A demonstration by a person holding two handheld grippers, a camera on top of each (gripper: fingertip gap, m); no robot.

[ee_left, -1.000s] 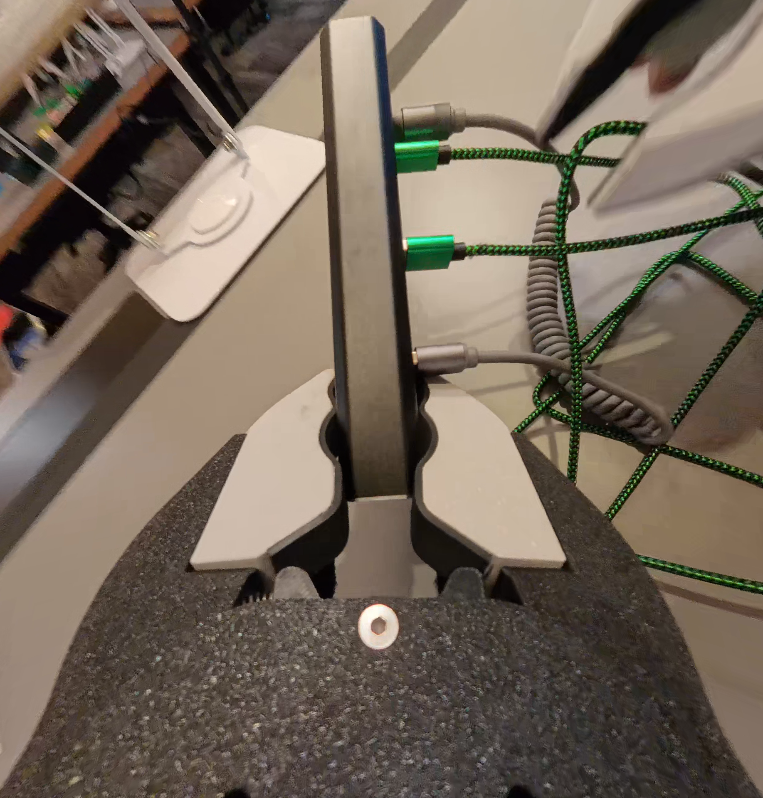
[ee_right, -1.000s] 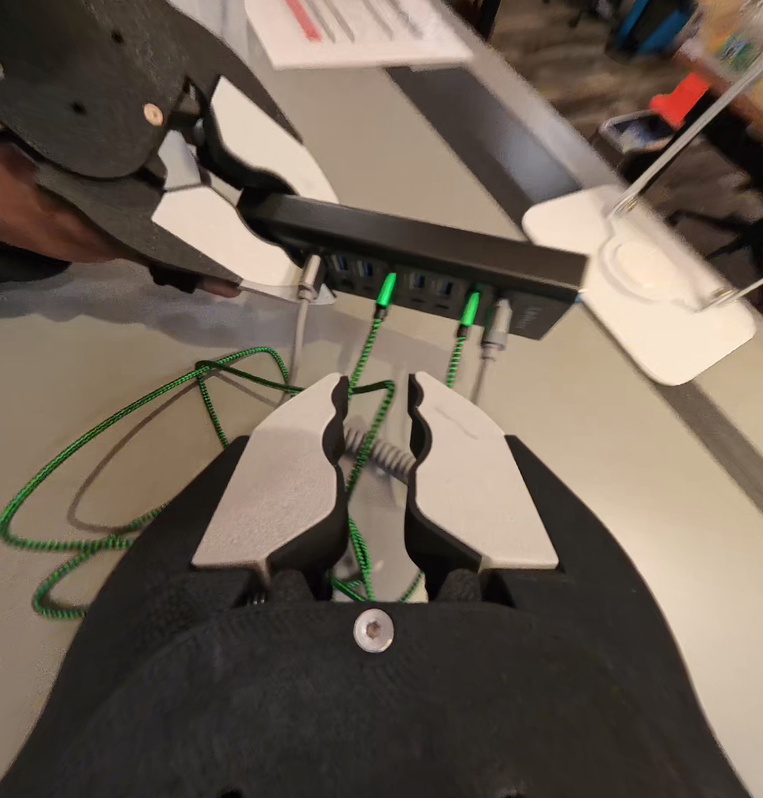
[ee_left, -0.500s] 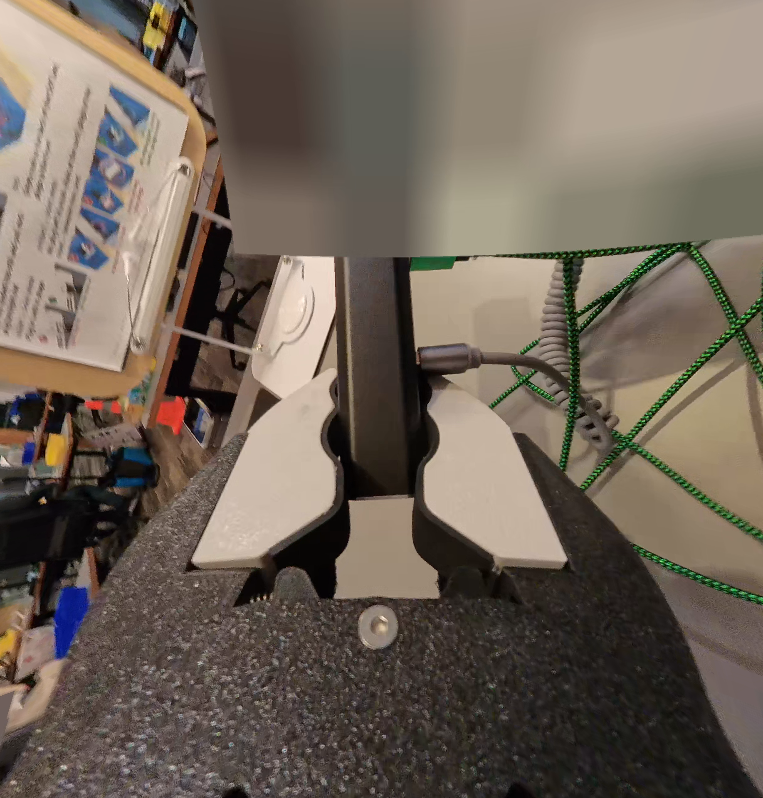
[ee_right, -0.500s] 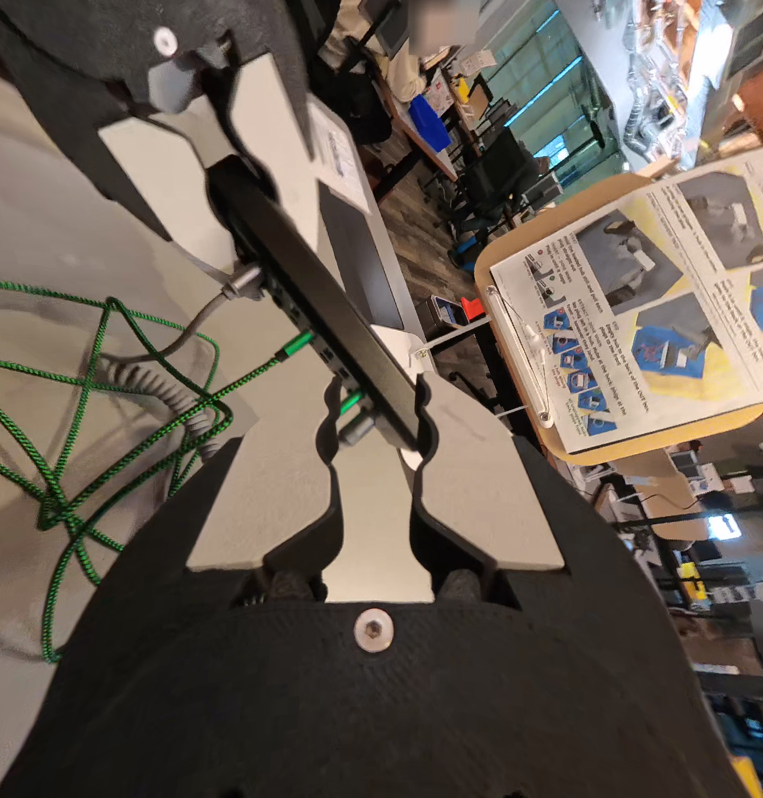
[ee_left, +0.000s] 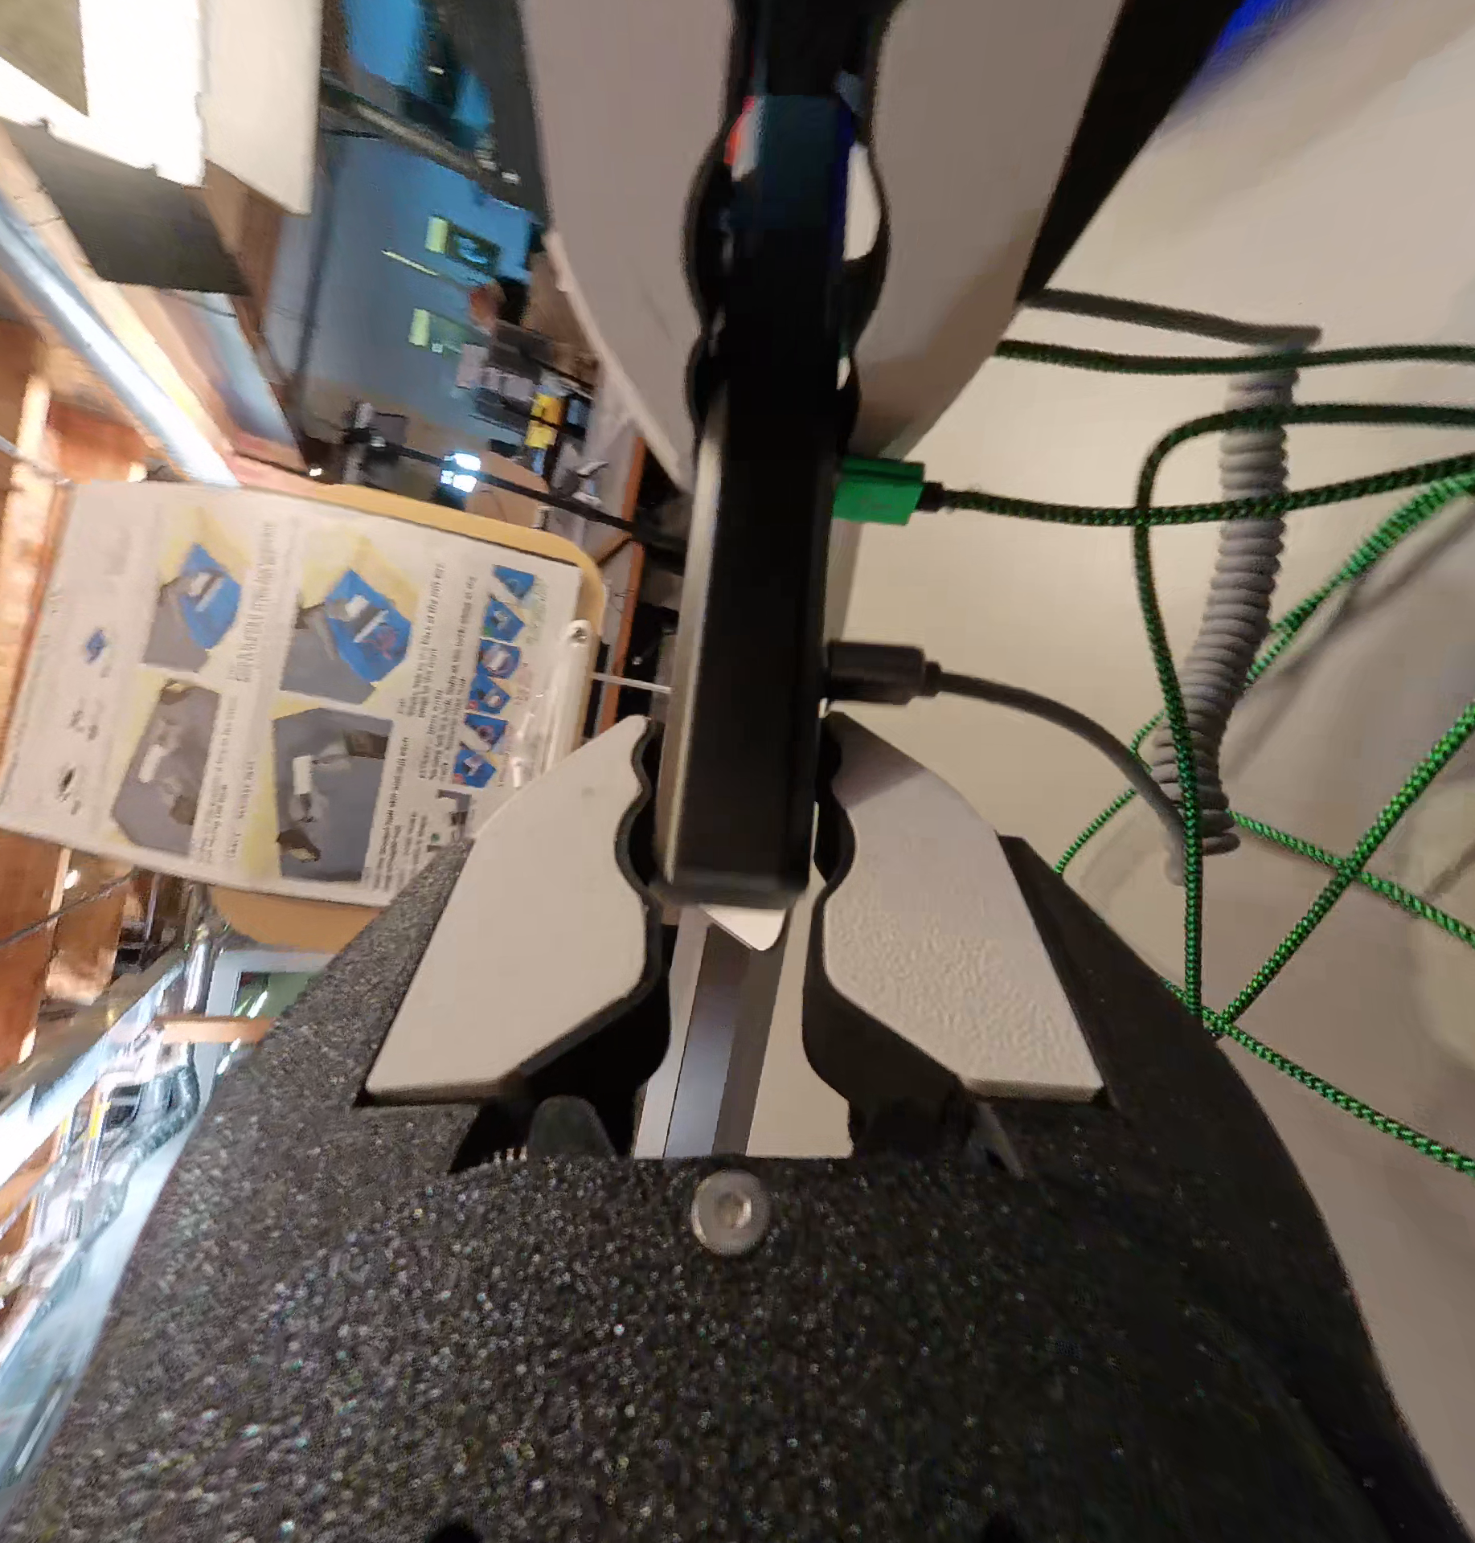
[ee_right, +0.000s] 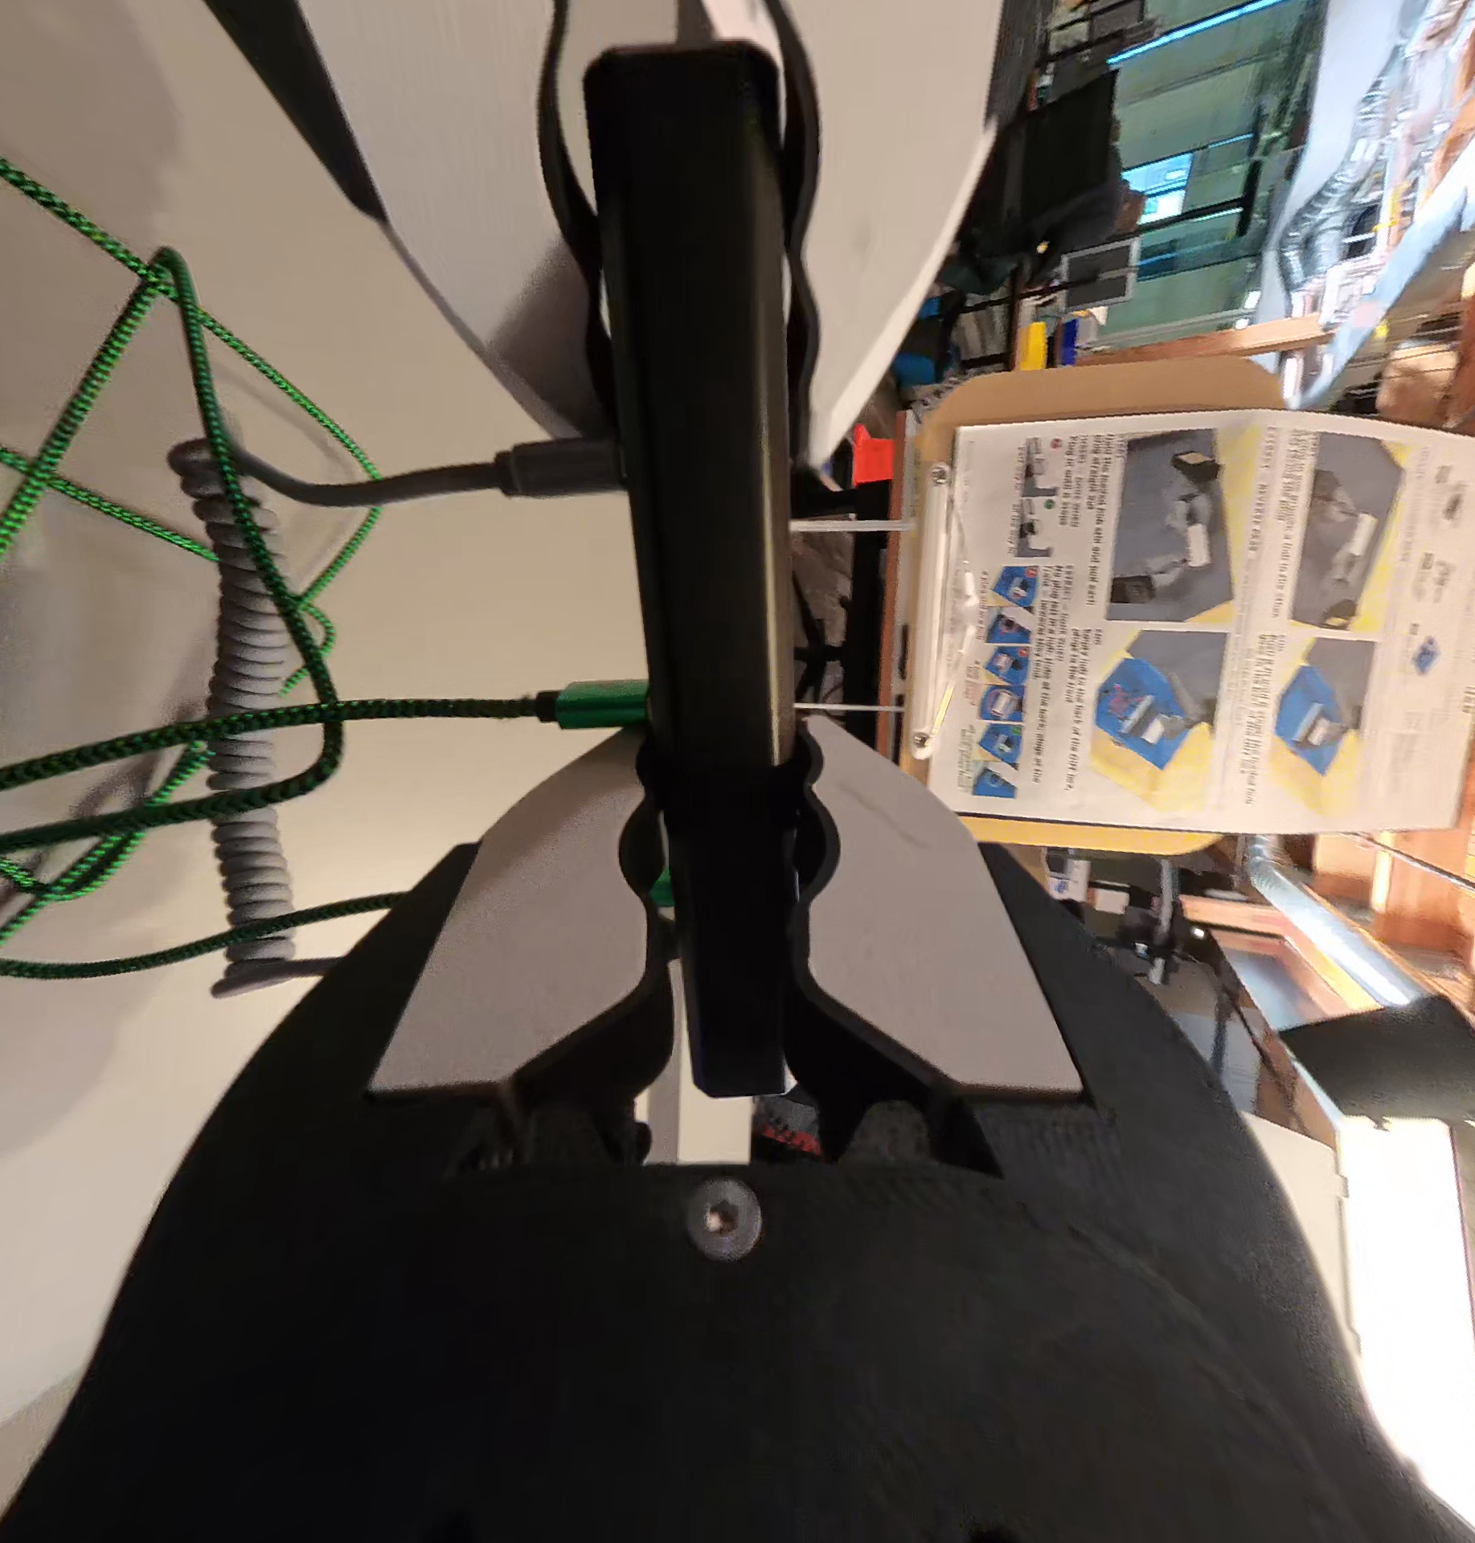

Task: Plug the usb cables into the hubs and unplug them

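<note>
Fingers of the left gripper: grey, clamped on the near end of the black USB hub, one on each flat face. Fingers of the right gripper: grey, likewise clamped on the hub's opposite end, which ran deep between them toward the gripper body.

USB hub: long, slim, black bar, held off the table between the two grippers, each gripper visible at the far end of the hub in the other's view.

Green-plug cable: metallic green connector seated in the hub's port side, about midway along the hub; braided green-and-black lead trailed away from the hub over the table. Second green connector partly hidden beside the hub between the right gripper's fingers.

Grey-plug cable: dark grey connector seated in the hub just beyond the left gripper's fingertips; lead ran into a grey coiled section lying on the table well apart from the hub. Same plug appeared in the right wrist view farther along the hub than the green one.

Braided green leads: tangled loops on the pale grey table, crossing the coil.

Illustrated instruction sheet: on a tan clipboard-style stand, on the hub's side opposite the cables.
</note>
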